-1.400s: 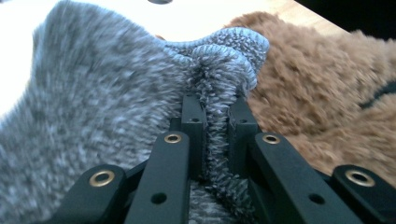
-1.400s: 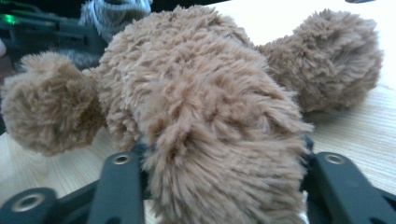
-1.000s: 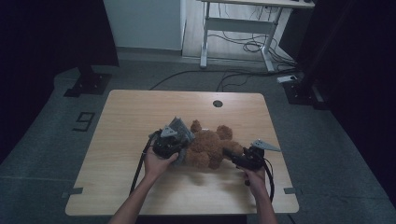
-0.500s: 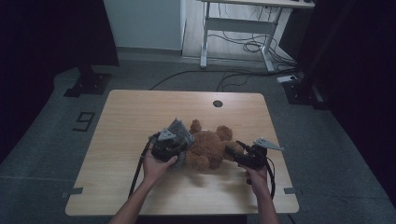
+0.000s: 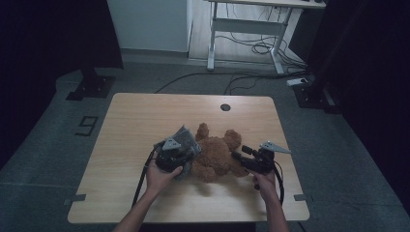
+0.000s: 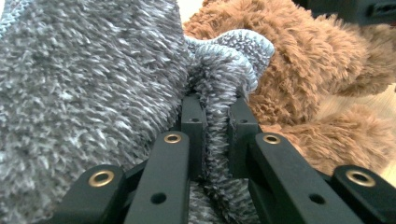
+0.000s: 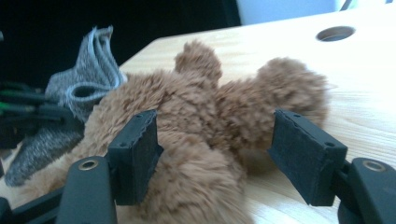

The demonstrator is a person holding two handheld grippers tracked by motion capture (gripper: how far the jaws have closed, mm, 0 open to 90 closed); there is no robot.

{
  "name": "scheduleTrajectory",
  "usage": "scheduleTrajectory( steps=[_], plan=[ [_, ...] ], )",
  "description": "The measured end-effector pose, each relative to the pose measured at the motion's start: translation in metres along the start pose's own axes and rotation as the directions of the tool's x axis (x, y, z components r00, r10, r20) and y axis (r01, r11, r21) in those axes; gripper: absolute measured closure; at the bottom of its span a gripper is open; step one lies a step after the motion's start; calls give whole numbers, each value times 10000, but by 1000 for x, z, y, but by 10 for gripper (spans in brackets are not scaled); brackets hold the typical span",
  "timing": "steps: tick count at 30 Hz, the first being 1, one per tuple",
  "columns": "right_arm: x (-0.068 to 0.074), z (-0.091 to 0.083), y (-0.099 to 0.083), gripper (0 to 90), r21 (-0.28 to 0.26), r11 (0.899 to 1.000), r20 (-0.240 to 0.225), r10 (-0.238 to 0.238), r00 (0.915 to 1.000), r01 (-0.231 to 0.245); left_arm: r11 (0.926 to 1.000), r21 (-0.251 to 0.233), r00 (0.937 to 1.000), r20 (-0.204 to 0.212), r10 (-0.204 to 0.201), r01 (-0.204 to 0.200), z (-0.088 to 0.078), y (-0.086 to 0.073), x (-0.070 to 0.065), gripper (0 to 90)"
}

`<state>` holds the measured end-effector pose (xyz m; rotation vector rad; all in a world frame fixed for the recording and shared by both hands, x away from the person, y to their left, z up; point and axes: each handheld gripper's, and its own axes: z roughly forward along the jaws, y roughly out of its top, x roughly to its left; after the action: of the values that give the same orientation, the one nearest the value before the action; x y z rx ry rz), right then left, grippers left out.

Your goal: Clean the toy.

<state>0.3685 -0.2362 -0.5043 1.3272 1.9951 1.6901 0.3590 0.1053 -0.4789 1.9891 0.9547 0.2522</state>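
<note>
A brown teddy bear (image 5: pixel 215 157) lies on the wooden table (image 5: pixel 145 116), near the front. At the bear's left side my left gripper (image 5: pixel 183 151) is shut on a grey knitted cloth (image 5: pixel 186 139). In the left gripper view a fold of that cloth (image 6: pixel 93 93) is pinched between the jaws of the left gripper (image 6: pixel 215 109), with the bear's fur (image 6: pixel 303 70) just behind. At the bear's right side my right gripper (image 5: pixel 240 152) is open. Its jaws (image 7: pixel 219 149) straddle a limb of the bear (image 7: pixel 196 107); the left pad (image 7: pixel 137 149) brushes the fur and the right pad (image 7: pixel 303 158) stands clear.
A round cable hole (image 5: pixel 225 107) sits near the table's far edge. Beyond the table stands a white desk frame (image 5: pixel 241 34) with cables on the floor. A "9" mark (image 5: pixel 86 125) lies on the floor to the left.
</note>
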Motion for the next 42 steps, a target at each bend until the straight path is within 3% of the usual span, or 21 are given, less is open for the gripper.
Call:
scheduleTrajectory(
  steps=[5,12,19,23,29,32,35,38,42],
  plan=[
    [6,11,-2,332,590,9982,-340,-64,9994,84,10000,50,9999,133,-55,54,-2,-3,-1,804],
    [6,13,-11,374,1420,9898,-1096,244,9937,-87,9999,74,9994,344,-78,76,-6,-13,-4,803],
    [18,17,-18,326,2058,9773,-1568,-180,9875,505,9997,81,9990,389,-224,221,-9,-27,-2,803],
    [26,28,-25,270,2613,9620,-1671,-364,9853,798,9990,223,9986,338,-397,389,-8,-33,4,802],
    [38,39,-30,282,2734,9519,-1461,-1011,9841,1383,9966,240,9963,324,-790,782,-5,-35,15,801],
    [40,42,-32,334,2684,9487,-1155,-1404,9833,1670,9967,269,9968,245,-766,759,-5,-32,15,800],
    [36,43,-33,424,2358,9577,-906,-1473,9849,1649,9968,213,9967,265,-771,766,-7,-26,11,796],
    [34,42,-31,498,2195,9586,-741,-1690,9828,1814,9993,27,9983,448,-365,364,-9,-10,-4,793],
    [30,43,-30,502,2177,9618,-753,-1527,9854,1657,9995,-243,9974,679,232,-216,-3,17,-27,790]
  ],
)
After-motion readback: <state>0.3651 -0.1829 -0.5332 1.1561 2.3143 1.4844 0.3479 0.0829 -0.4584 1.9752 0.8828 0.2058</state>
